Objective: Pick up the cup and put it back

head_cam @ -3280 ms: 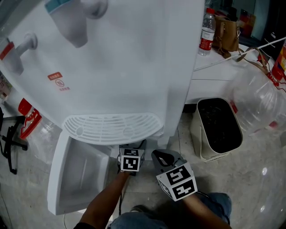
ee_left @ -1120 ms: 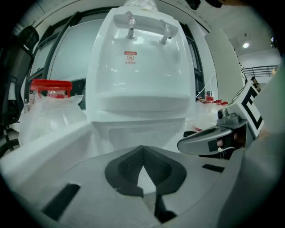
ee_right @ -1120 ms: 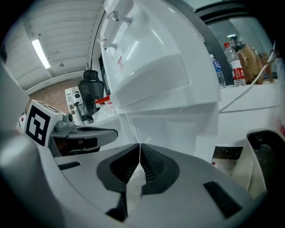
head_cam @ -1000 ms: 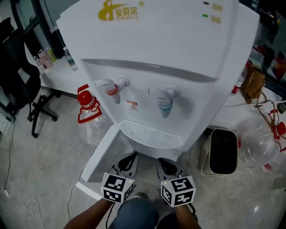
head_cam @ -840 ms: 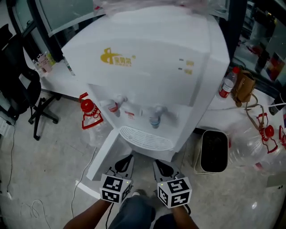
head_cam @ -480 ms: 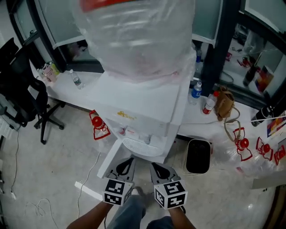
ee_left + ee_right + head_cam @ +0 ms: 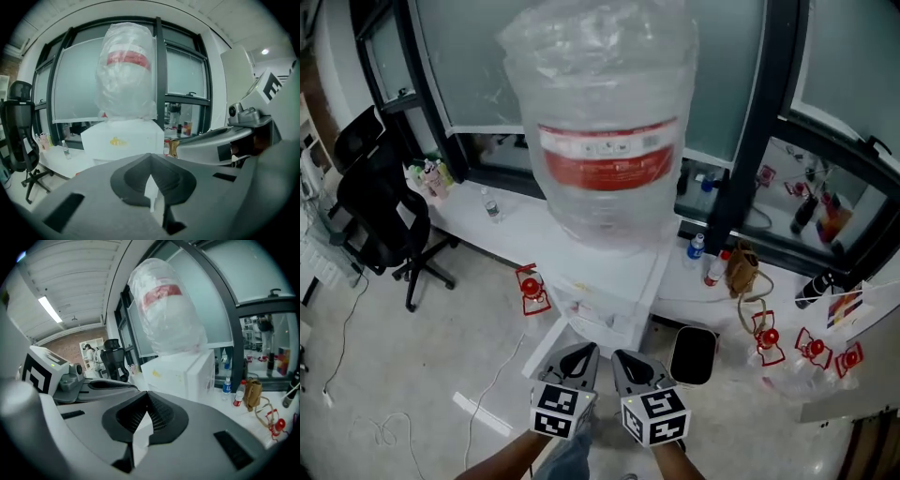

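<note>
No cup shows in any view. A white water dispenser (image 7: 614, 291) stands ahead with a large clear bottle (image 7: 600, 141) on top; it also appears in the left gripper view (image 7: 124, 138) and the right gripper view (image 7: 183, 371). My left gripper (image 7: 578, 352) and right gripper (image 7: 628, 360) are held side by side at the bottom of the head view, just in front of the dispenser's base. Both are shut with nothing between the jaws, as the left gripper view (image 7: 151, 187) and the right gripper view (image 7: 140, 427) show.
A black office chair (image 7: 380, 211) stands at the left by a long white desk (image 7: 487, 211). A dark waste bin (image 7: 692, 356) sits right of the dispenser. Empty red-capped bottles lie on the floor (image 7: 811, 347) and beside the dispenser (image 7: 530, 291). A brown bag (image 7: 741, 267) rests on the desk.
The head view has swung up and back from the dispenser's taps and drip tray to its whole top bottle. Both grippers stayed shut, side by side.
</note>
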`<state>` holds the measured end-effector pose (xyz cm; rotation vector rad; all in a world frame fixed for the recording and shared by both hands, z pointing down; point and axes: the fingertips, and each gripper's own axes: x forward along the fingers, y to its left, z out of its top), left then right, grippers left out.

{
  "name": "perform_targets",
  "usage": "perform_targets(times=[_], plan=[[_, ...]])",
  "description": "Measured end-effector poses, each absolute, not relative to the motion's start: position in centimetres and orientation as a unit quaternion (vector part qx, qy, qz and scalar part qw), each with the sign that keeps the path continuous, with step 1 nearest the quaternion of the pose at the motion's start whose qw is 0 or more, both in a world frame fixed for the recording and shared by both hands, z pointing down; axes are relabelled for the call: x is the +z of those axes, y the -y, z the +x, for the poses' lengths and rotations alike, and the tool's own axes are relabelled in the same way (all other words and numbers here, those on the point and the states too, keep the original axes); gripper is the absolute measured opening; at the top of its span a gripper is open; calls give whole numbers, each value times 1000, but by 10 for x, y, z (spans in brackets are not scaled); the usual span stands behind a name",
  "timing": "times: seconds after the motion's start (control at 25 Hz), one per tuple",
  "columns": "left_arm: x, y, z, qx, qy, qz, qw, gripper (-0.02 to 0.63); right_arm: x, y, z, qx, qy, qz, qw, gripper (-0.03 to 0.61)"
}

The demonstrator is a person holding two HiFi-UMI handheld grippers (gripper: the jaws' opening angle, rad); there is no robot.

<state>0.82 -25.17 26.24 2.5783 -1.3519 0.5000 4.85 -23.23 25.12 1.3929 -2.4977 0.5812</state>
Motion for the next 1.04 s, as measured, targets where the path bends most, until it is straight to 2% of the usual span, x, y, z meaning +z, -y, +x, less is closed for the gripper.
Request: perform_targets(times=[0.32, 1.04], plan=[[192, 207, 9, 140, 471, 863, 114, 9, 177, 192, 52, 162, 861, 470, 110, 21], [160, 143, 9, 127, 465, 869, 114, 9, 152, 130, 37, 149, 871, 456, 102, 21]])
